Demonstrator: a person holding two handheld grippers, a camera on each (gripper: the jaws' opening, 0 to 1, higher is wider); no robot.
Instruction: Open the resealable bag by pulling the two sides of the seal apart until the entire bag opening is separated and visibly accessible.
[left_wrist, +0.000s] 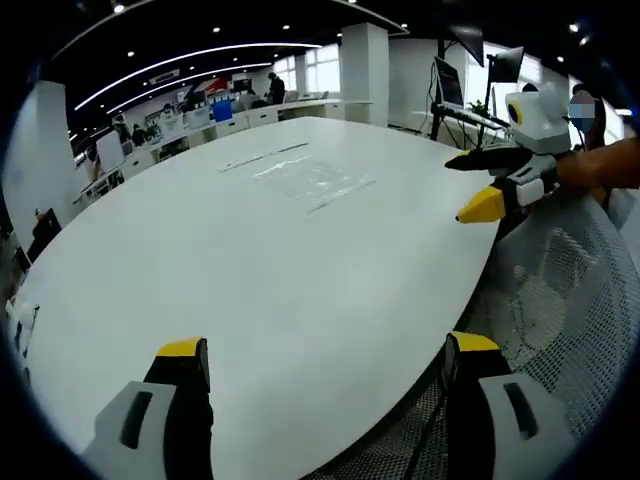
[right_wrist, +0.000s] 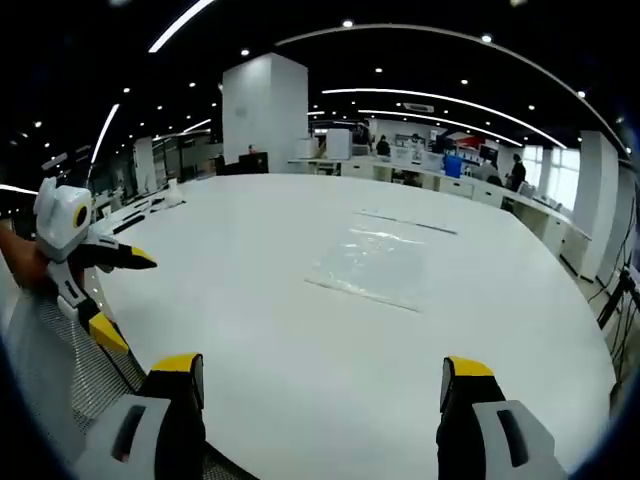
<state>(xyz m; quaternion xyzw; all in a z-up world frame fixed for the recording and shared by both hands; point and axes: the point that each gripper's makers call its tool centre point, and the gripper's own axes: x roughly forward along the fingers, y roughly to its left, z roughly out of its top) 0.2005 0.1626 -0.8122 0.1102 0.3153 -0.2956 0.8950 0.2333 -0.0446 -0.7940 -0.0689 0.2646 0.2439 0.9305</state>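
A clear resealable bag (right_wrist: 372, 262) is lying flat on the white table (right_wrist: 300, 340), untouched, well apart from both tongs. In the left gripper view the bag (left_wrist: 312, 180) is sitting toward 12 o'clock, far across the table (left_wrist: 250, 290). The left tongs (left_wrist: 330, 362) are hovering at the table's near edge with jaws spread wide, gripping nothing. The right tongs (right_wrist: 322, 378) are likewise gaping open and empty, the bag lying at about 12 o'clock ahead. The right tongs (left_wrist: 478, 182) are entering the left gripper view at 2 o'clock; the left tongs (right_wrist: 122, 294) are showing at 9 o'clock in the right gripper view, above a mesh chair back (right_wrist: 50, 350).
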